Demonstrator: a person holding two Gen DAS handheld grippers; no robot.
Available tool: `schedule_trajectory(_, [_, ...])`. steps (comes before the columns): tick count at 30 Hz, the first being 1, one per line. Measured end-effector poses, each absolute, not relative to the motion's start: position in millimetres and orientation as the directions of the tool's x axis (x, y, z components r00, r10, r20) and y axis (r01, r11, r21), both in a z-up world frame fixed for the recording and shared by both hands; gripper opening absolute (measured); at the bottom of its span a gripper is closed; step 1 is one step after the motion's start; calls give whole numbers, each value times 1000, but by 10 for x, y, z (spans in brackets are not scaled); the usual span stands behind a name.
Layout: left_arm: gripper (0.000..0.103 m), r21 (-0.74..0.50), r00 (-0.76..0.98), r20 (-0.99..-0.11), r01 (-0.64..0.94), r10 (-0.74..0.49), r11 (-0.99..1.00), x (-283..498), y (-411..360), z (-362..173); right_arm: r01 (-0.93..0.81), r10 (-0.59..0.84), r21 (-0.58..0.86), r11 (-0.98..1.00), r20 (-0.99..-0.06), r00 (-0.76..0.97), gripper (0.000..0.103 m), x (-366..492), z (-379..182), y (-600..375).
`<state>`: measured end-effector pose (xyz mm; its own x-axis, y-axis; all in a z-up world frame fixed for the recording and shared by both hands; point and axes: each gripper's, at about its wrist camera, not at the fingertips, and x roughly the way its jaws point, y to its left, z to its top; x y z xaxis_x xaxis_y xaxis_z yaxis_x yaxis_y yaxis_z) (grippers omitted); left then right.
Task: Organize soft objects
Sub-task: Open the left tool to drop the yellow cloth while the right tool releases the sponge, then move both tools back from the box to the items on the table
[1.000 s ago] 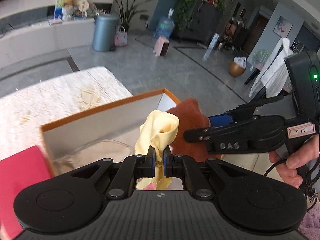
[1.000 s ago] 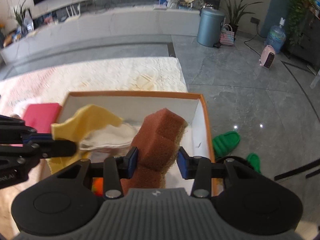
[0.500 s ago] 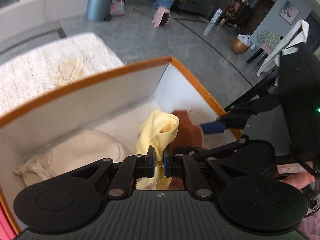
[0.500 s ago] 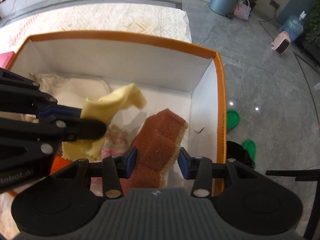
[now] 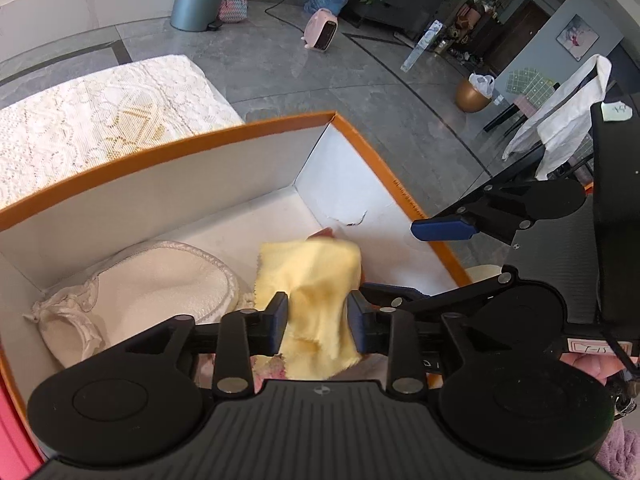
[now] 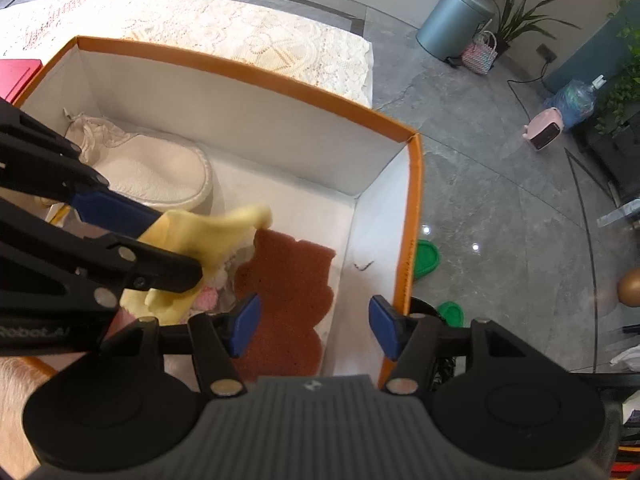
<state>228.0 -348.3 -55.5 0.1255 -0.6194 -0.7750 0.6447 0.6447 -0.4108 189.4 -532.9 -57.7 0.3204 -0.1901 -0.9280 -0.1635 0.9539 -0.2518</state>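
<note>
A yellow cloth [image 5: 312, 276] hangs loosely between the pads of my left gripper [image 5: 317, 318], whose jaws are opening and no longer pinch it. It is low inside the orange-rimmed white box [image 5: 200, 136]. In the right wrist view the same cloth [image 6: 208, 236] drapes off the left gripper [image 6: 176, 244]. A brown sponge [image 6: 284, 292] lies flat on the box floor [image 6: 312, 208]. My right gripper [image 6: 314, 326] stands over it with its jaws opening, and there is a clear gap at the right pad. One blue finger [image 5: 444, 229] of the right gripper shows over the box's right wall.
A cream drawstring pouch [image 6: 160, 172] fills the left part of the box, with something pink [image 6: 208, 298] beside the sponge. The box sits on a lace tablecloth [image 6: 240, 36] next to a red object [image 6: 16, 76]. Green slippers [image 6: 426, 256] lie on the grey floor.
Both grippers sank into the box. The left jaws opened off the yellow cloth. The right jaws spread and the sponge dropped flat onto the box floor.
</note>
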Motion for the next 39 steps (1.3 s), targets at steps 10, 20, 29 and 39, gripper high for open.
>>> schedule_trajectory(10, [43, -340, 221, -755, 674, -618, 656, 2053, -3188, -161, -119, -209, -268, 956, -908, 363, 63, 1684, -208, -5165])
schedule_trajectory(20, [43, -193, 385, -723, 685, -574, 702, 1608, -2400, 208, -69, -156, -205, 976, -887, 436, 66, 1376, 183, -4676])
schedule_trajectory(29, [43, -168, 529, -657, 592, -537, 788, 1309, -1478, 334, -65, 0, -45, 997, -825, 565, 66, 1063, 481, -3955])
schedule_trajectory(39, [43, -166, 681, -618, 376, -393, 912, 1170, -434, 220, -86, 217, 215, 973, -717, 663, 66, 870, 363, -2978])
